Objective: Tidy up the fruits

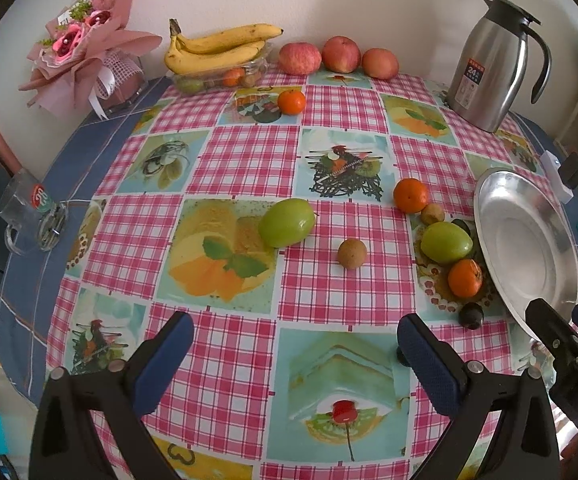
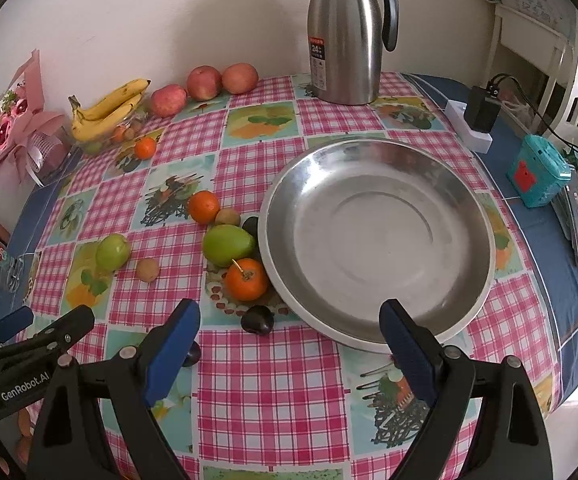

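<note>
Evidently nothing is gathered yet: the steel dish (image 2: 377,236) sits empty, with loose fruit at its nine o'clock. Both the right gripper (image 2: 289,354) and the left gripper (image 1: 295,354) hover released, grasping nothing. A sound start is the stemmed orange (image 2: 246,279), approached from above with pads straddling it. A dark fruit (image 2: 191,354) hides behind the right gripper's finger.

Soft daylight, sharp, fisheye-warped edges
</note>
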Action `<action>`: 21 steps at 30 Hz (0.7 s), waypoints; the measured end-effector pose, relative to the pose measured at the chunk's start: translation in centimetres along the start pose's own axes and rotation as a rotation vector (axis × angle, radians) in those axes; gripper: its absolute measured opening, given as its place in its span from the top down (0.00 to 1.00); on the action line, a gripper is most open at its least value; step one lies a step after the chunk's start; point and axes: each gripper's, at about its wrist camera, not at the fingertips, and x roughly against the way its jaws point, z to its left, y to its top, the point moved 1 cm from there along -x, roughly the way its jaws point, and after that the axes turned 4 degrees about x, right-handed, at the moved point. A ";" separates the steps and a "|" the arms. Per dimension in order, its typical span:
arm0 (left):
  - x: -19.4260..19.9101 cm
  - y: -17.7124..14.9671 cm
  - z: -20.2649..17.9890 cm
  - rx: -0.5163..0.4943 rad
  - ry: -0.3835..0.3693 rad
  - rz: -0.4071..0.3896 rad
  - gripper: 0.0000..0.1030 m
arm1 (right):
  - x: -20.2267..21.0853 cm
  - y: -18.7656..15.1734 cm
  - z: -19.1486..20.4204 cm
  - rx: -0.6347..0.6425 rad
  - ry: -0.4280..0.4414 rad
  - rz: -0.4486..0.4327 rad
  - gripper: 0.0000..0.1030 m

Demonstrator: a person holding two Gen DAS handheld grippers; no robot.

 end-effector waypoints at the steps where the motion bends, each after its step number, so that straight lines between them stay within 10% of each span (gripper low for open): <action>1: 0.0 0.0 0.0 0.000 0.001 0.002 0.00 | 0.0 0.0 0.0 0.000 0.000 0.000 0.11; 21: -0.8 -0.2 0.4 0.019 0.015 0.036 0.00 | -0.3 -0.1 -0.2 -0.016 0.001 0.004 0.11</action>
